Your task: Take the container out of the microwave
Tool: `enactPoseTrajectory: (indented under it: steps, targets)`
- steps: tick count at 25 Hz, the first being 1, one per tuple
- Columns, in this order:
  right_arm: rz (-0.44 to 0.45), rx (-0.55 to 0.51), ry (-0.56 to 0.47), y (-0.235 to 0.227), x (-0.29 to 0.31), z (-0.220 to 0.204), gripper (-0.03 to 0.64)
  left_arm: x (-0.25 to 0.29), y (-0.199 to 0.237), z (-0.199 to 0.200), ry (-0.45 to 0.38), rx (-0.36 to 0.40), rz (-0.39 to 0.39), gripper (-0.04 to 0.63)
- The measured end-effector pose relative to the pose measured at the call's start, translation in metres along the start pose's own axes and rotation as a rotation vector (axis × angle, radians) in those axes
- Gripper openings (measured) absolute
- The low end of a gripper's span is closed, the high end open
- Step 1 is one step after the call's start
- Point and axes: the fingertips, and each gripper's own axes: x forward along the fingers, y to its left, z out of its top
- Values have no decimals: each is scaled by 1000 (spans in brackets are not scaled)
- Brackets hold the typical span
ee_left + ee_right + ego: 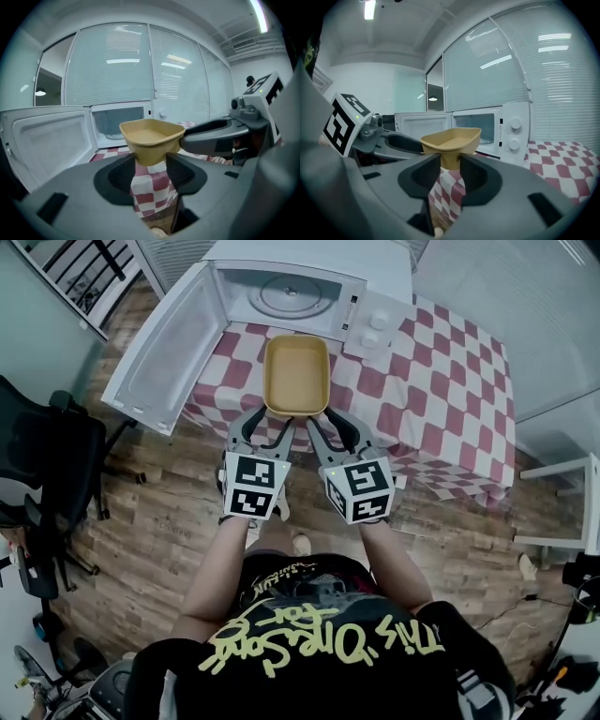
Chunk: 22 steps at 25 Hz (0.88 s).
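Container out of the oven, carried by both claws.
The tan container [296,376] hangs empty over the checked tablecloth [441,399], in front of the microwave [375,324]; left gripper [269,423] and right gripper [326,423] each pinch its near end wall; judged light, thin-walled and smooth, liable to tilt or slip from so one-sided a hold; open door [155,352] flanks the left; chair [47,451] well apart.

Head cam stares steeply down from above onto the checkered table [441,390], while both gripper cams ride low, close behind their jaws, facing the same open microwave [309,259] and yellow container [296,376].
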Motion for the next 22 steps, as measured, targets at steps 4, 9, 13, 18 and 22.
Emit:
enactPoseTrajectory:
  steps: [4, 9, 13, 18, 22]
  targets:
    - [17, 3, -3, 6, -15, -2, 129, -14, -11, 0, 2, 4, 14, 209]
    - [35, -2, -20, 16, -29, 1, 129, -30, -17, 1, -5, 7, 29, 209]
    - [40, -20, -30, 22, -35, 6, 129, -41, -19, 5, -23, 14, 36, 209]
    - [37, -33, -44, 28, -43, 13, 130, -51, -21, 12, -47, 18, 34, 209]
    - [35, -45, -66, 34, -51, 21, 130, -60, -21, 18, -62, 44, 47, 209]
